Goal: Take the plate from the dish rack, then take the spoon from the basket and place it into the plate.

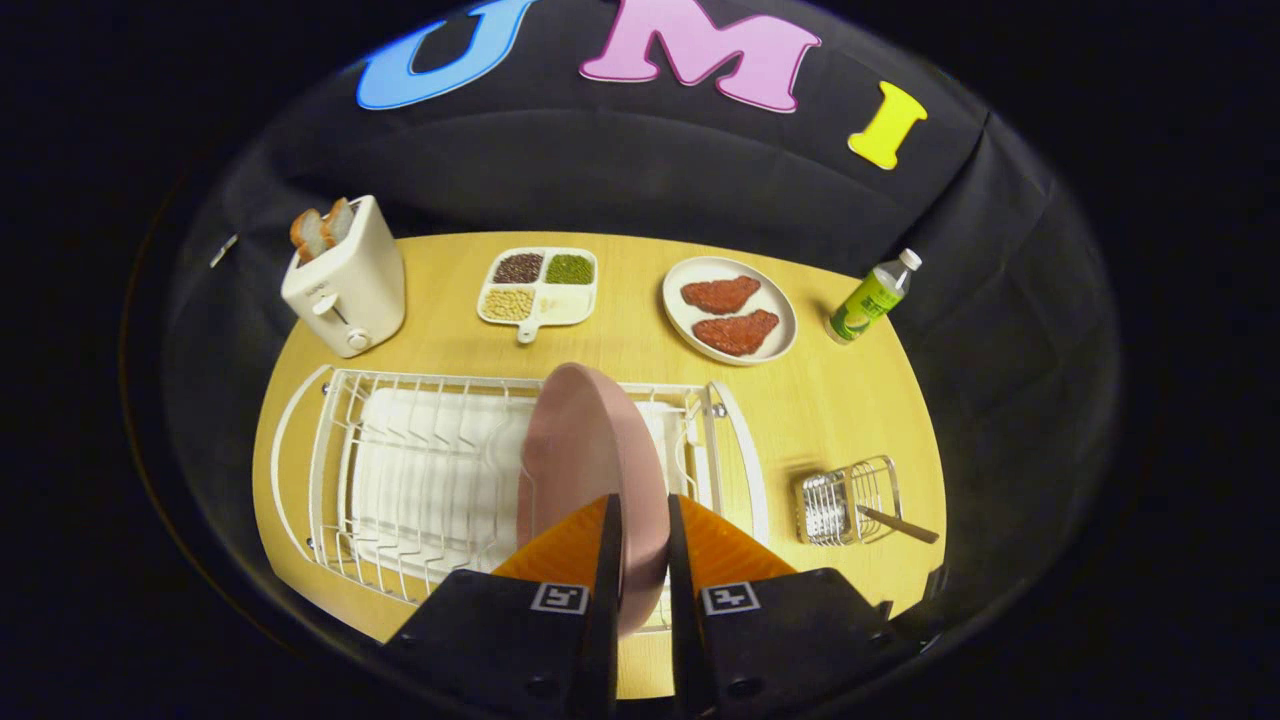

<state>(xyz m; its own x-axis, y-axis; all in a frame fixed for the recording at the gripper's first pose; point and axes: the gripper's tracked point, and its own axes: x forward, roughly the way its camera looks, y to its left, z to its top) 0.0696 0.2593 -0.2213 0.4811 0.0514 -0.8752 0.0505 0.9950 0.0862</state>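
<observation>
Pinching the pink plate (590,450) by its near rim, the fingers (640,545) hold it on edge over the white dish rack (420,470) — its face turned toward the rack's left end. The spoon (897,524) lies in the wire basket (848,500) on the desk (830,400) — handle pointing right.

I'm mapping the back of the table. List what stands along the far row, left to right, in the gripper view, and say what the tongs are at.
Toaster → divided tray of beans → plate of meat → bottle. The tongs are shut on the pink plate, which stands on edge over the dish rack.
</observation>
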